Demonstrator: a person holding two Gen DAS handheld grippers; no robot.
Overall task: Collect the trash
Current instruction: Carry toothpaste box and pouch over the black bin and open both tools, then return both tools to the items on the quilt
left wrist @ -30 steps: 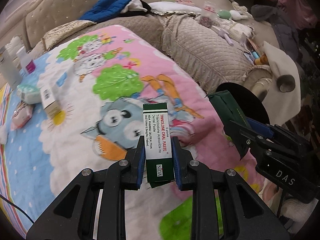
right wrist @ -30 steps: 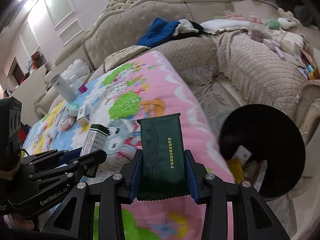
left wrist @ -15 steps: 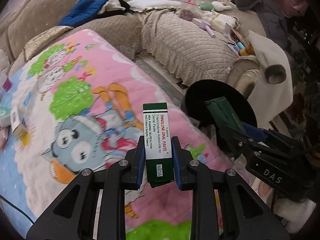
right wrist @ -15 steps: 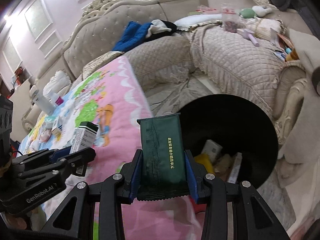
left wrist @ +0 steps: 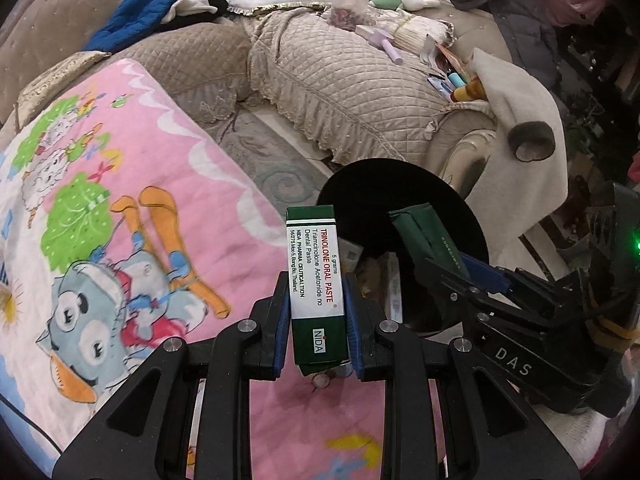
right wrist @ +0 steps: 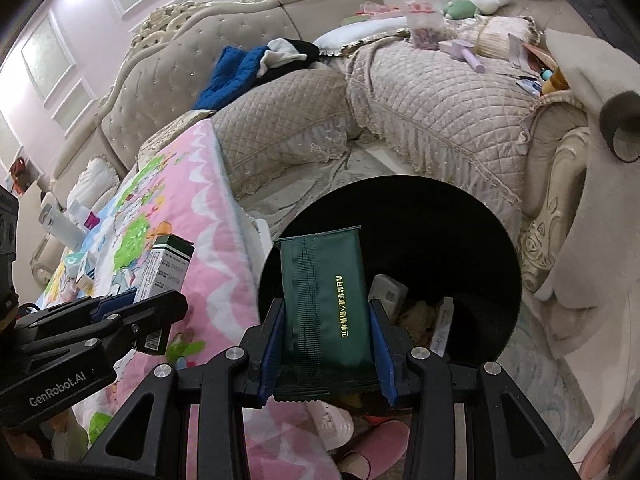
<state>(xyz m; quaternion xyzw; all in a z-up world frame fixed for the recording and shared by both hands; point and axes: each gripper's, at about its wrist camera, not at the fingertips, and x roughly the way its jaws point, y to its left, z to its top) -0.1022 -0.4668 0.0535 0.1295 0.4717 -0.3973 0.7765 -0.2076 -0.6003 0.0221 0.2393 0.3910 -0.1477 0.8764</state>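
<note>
My left gripper [left wrist: 318,320] is shut on a green and white oral paste box [left wrist: 314,264], held above the pink blanket's edge, just left of the black trash bin [left wrist: 452,208]. My right gripper [right wrist: 326,340] is shut on a dark green foil packet [right wrist: 324,296], held over the bin's opening [right wrist: 472,232]. The bin holds several boxes and wrappers [right wrist: 416,308]. The right gripper with its packet [left wrist: 424,236] also shows in the left wrist view, and the left gripper with its box [right wrist: 164,268] shows in the right wrist view.
A pink cartoon blanket [left wrist: 132,220] covers the surface on the left, with bottles and small boxes [right wrist: 72,232] at its far end. Beige quilted sofas [left wrist: 352,80] with clothes and clutter stand behind. Pink slippers [right wrist: 372,444] lie on the floor by the bin.
Both grippers have moved right from over the blanket toward the bin, each still holding its item. The right gripper's packet is now over the bin's opening.
</note>
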